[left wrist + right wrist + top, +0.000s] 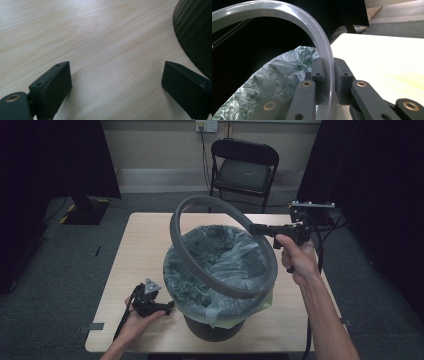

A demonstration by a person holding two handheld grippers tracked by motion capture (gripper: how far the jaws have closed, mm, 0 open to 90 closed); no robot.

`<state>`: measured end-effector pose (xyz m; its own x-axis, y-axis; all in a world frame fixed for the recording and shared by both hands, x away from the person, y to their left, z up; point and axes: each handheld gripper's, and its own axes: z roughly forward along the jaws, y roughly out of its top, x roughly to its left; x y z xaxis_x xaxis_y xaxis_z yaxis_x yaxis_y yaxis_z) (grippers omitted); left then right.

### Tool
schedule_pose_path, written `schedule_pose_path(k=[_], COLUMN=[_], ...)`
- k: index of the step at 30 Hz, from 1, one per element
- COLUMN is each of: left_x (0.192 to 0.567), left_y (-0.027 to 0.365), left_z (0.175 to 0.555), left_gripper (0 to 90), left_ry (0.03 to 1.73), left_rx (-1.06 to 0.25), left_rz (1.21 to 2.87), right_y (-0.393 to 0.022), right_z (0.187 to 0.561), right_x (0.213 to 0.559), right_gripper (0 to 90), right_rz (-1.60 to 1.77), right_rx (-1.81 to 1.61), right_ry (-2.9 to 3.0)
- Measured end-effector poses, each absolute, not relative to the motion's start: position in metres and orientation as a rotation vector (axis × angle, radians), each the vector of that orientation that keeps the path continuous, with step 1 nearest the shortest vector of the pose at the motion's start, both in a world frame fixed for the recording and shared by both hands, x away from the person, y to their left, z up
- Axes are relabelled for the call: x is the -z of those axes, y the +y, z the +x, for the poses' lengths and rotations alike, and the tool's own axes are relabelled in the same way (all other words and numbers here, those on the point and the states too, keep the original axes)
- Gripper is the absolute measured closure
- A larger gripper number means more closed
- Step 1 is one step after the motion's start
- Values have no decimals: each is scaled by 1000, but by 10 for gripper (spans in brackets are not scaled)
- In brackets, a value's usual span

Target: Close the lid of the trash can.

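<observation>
My right tool [256,228] pinched the grey ring [220,245] by its rim and held it tilted above the bin [212,327] with the plastic bag [220,265]. My left tool [167,306] lay on the desk [145,235] just beside the bin, its jaws spread with nothing between them.

So the desk [145,230] is a light wood-grain top, pretty bare. Sitting right on it, toward the near middle, is a dark ribbed bin [212,327] with a greenish bag [220,255] lining it and spilling over the rim. The left tool [167,307] rests on the desk just beside the bin's left side, jaws spread wide with only bare wood between them. Desk itself stands on grey carpet floor [60,270]
</observation>
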<state>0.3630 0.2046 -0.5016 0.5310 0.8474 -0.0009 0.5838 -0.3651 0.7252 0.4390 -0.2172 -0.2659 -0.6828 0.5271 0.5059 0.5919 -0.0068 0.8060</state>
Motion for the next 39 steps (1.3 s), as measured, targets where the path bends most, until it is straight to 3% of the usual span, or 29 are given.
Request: schedule_pose_path(k=[8, 25, 32, 39], left_x=[502, 501, 492, 461], left_y=[205, 205, 204, 210], left_z=[363, 363, 363, 358], left_gripper=[85, 89, 177, 216], left_ry=[1156, 1154, 1151, 1126], left_rx=[-493, -482, -479, -468], left_rz=[2087, 2097, 2118, 1975], right_y=[-228, -205, -205, -204], right_z=[438, 436, 435, 433], right_x=[254, 262, 264, 266], right_gripper=[799, 790, 754, 734], right_rz=[-1252, -1224, -1200, -1194], right_rx=[1828, 1753, 1770, 1798], right_ry=[-2218, -2323, -2332, -2331])
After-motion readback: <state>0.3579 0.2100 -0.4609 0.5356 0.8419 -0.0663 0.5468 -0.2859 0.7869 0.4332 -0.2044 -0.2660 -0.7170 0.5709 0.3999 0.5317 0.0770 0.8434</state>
